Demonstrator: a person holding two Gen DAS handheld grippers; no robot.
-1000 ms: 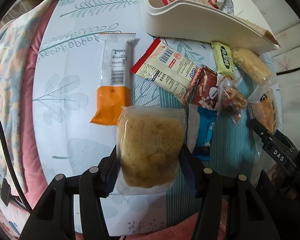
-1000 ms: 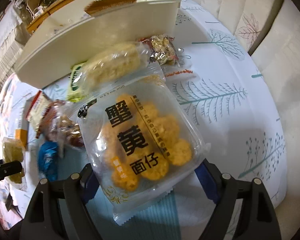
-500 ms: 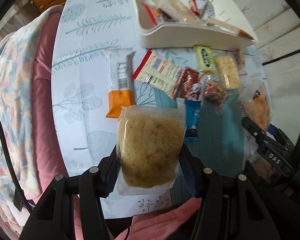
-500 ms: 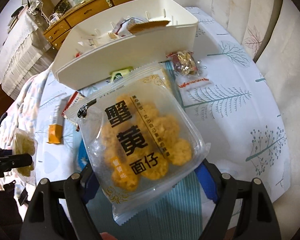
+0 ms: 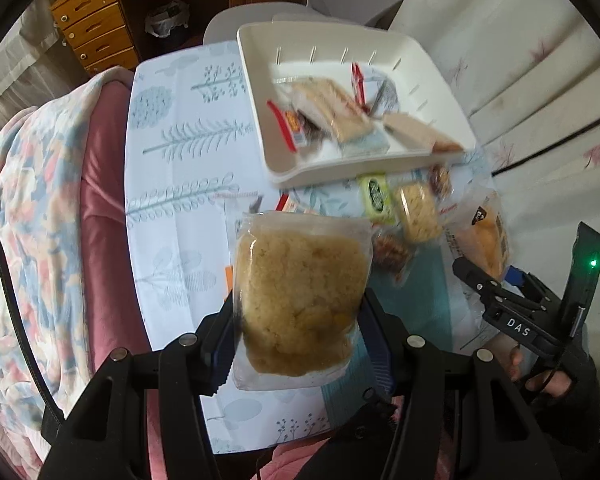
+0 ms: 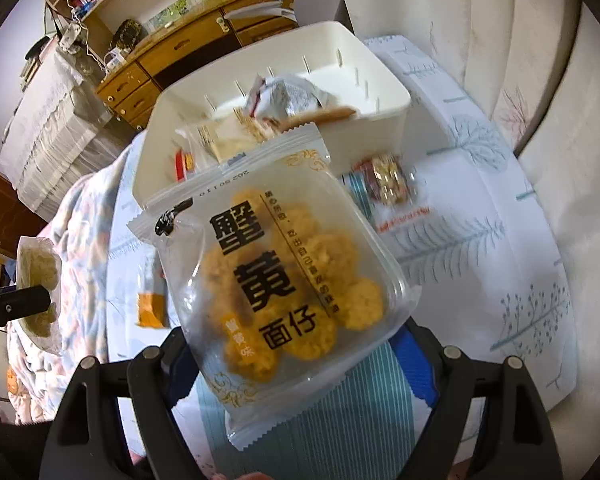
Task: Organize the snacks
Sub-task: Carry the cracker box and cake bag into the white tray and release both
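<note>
— Above the tabletop (image 5: pixel 172 184), what is the left tool (image 5: pixel 300 320) carrying?

— It is gripping a clear packet of pale crumbly cake (image 5: pixel 300 292), its two fingers pressing on the packet's sides. The packet is hanging clear of the leaf-print cloth.

— And the right tool (image 6: pixel 300 344)?

— It is clamping a wider clear packet of round yellow crackers (image 6: pixel 284 280) with bold black characters on the front. That packet is also sitting off the cloth, tilting up toward the camera.

— Where is the white bin (image 5: pixel 428 80) standing?

— It is sitting at the far end of the tabletop, already holding several wrapped snacks, among them a red-edged wrapper (image 5: pixel 288 124) and a long beige bar (image 5: pixel 420 136).

— Is anything lying loose?

— Just in front of the bin, a green sachet (image 5: pixel 376 196) and a small yellow cake packet (image 5: pixel 416 212) are lying side by side, with a nut snack (image 5: pixel 392 252) near them. Through the right camera, a red-and-gold candy (image 6: pixel 386 180) is resting beside the bin's wall, and an orange wrapper (image 6: pixel 152 308) is showing at the left.

— Is the person showing?

— A dark-gloved hand (image 5: pixel 556 380) is holding the right tool's handle at the left view's edge.
</note>
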